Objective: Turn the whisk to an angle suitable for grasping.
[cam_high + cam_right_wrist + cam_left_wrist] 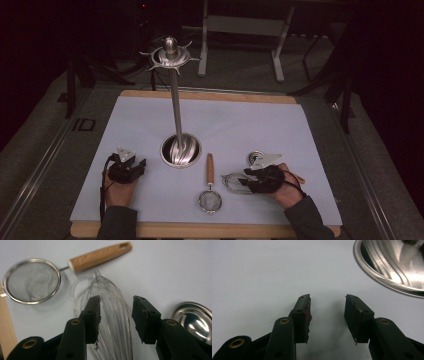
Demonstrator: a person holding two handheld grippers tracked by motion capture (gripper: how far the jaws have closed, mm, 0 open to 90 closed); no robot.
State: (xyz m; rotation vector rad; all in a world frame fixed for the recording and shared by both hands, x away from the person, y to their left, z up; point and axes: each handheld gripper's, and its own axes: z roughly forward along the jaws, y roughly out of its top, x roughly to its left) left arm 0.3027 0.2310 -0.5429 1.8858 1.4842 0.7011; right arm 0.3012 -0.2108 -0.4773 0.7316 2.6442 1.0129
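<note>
A wire whisk lies on the pale mat, its loops toward the strainer. My right gripper is over it, and in the right gripper view the whisk's wires run between the open jaws of the right gripper, with no pad pressing on them. A small mesh strainer with a wooden handle lies just left of the whisk. My left gripper rests on the mat left of the stand's round steel base. In its own view the left gripper is open with nothing between the jaws.
A tall steel utensil stand with hooks at its top rises from the base. A small round metal dish sits behind the right gripper. The mat lies on a wooden board.
</note>
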